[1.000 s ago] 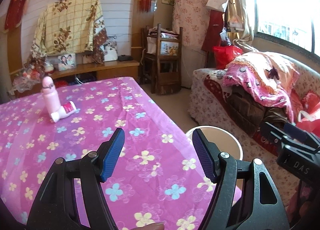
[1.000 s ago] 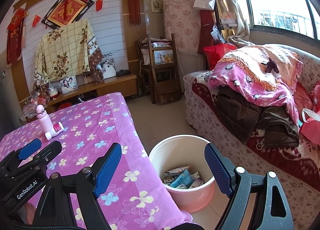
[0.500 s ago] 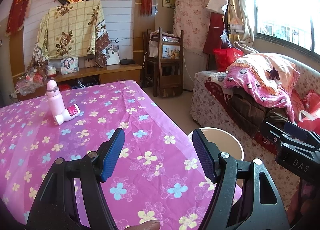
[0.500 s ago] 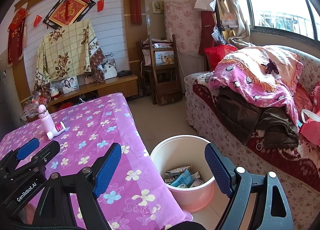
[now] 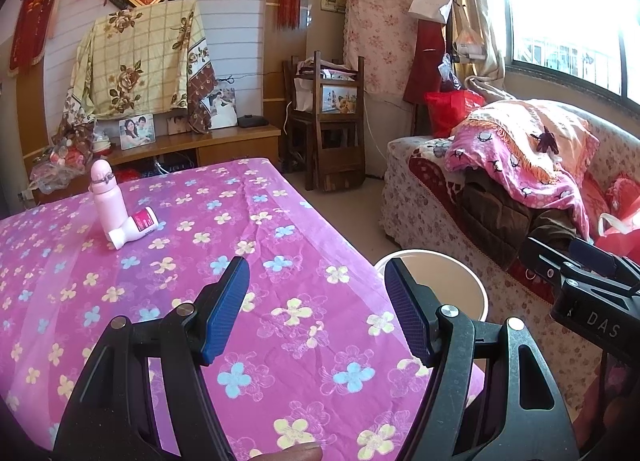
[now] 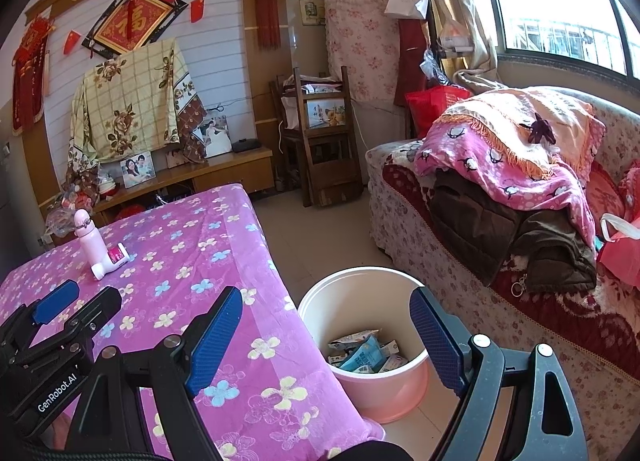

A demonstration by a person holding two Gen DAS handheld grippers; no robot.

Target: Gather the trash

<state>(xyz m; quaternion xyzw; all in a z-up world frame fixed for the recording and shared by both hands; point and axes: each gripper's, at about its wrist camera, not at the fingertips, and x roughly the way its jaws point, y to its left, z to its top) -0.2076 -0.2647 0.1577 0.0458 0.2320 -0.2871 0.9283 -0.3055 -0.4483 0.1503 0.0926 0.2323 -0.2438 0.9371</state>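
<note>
A white and pink bin (image 6: 362, 293) stands on the floor by the table's right edge, with several wrappers (image 6: 364, 353) inside; its rim shows in the left wrist view (image 5: 448, 265). My left gripper (image 5: 316, 309) is open and empty above the purple flowered tablecloth (image 5: 168, 261). My right gripper (image 6: 326, 341) is open and empty above the table's right edge and the bin. A pink bottle (image 5: 106, 197) stands at the far left of the table with a small white bottle (image 5: 134, 227) lying against it.
A sofa (image 6: 460, 261) piled with blankets and clothes runs along the right under the window. A wooden chair (image 5: 332, 141) and a low cabinet (image 5: 192, 145) with photos stand at the far wall. Bare floor (image 6: 320, 237) lies between table and sofa.
Both views have lifted and pulled back slightly, showing more of the far wall and table. Both grippers stay open and empty.
</note>
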